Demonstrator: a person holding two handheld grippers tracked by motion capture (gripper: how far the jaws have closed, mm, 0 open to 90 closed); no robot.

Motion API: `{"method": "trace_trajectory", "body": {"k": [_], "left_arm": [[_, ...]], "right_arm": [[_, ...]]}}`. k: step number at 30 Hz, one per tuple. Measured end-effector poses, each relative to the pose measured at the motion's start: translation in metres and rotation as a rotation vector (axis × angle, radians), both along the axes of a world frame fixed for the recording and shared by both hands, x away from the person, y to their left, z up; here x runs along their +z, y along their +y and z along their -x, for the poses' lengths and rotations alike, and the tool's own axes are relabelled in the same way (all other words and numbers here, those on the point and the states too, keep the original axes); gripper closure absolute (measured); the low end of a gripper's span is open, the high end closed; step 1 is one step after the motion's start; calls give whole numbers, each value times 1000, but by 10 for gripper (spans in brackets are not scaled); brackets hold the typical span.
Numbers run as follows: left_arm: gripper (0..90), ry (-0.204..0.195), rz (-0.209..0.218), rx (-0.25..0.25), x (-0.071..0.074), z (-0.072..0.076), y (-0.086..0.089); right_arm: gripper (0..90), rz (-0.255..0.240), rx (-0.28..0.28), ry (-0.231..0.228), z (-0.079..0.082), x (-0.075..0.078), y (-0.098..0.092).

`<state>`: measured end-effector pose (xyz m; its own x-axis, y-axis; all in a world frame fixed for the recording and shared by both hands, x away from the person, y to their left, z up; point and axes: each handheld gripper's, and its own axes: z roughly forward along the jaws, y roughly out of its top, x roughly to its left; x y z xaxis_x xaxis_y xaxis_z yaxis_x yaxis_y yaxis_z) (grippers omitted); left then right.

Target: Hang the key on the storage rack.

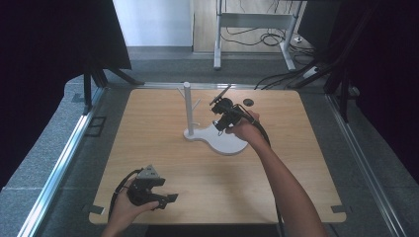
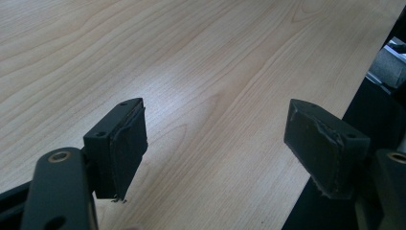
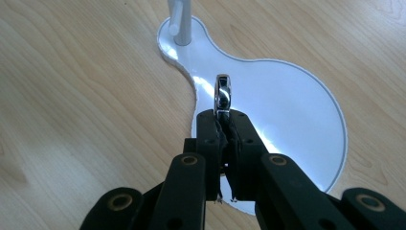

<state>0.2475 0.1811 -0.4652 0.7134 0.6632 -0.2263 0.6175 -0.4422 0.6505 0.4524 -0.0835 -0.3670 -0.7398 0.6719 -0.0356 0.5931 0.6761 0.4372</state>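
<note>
While no writing shows, right gripper (image 3: 223, 125) clamps a chrome ring (image 3: 222, 94) over the white stand (image 3: 297, 115) — left gripper (image 2: 215, 143), fingers apart.

You sit at a light wooden table (image 1: 163, 197) with rounded corners. Grey carpet (image 1: 54, 143) lies all around the table, and metal rails (image 1: 62, 165) run along the table's left and right sides. Dark curtains (image 1: 44, 39) hang to the left and right of the table. Beyond the table's far edge stands a grey metal frame (image 1: 254, 22), with black cables (image 1: 276, 79) on the floor beside it. Behind the frame you see a pale wall (image 1: 153, 22). Soft light falls on the table's top.
</note>
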Motion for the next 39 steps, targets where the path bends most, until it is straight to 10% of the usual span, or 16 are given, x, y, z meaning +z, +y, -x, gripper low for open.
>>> {"method": "trace_trajectory", "body": {"k": [39], "left_arm": [[232, -4, 12, 5, 2, 1, 3]], "right_arm": [[846, 18, -48, 4, -51, 8, 26]]}}
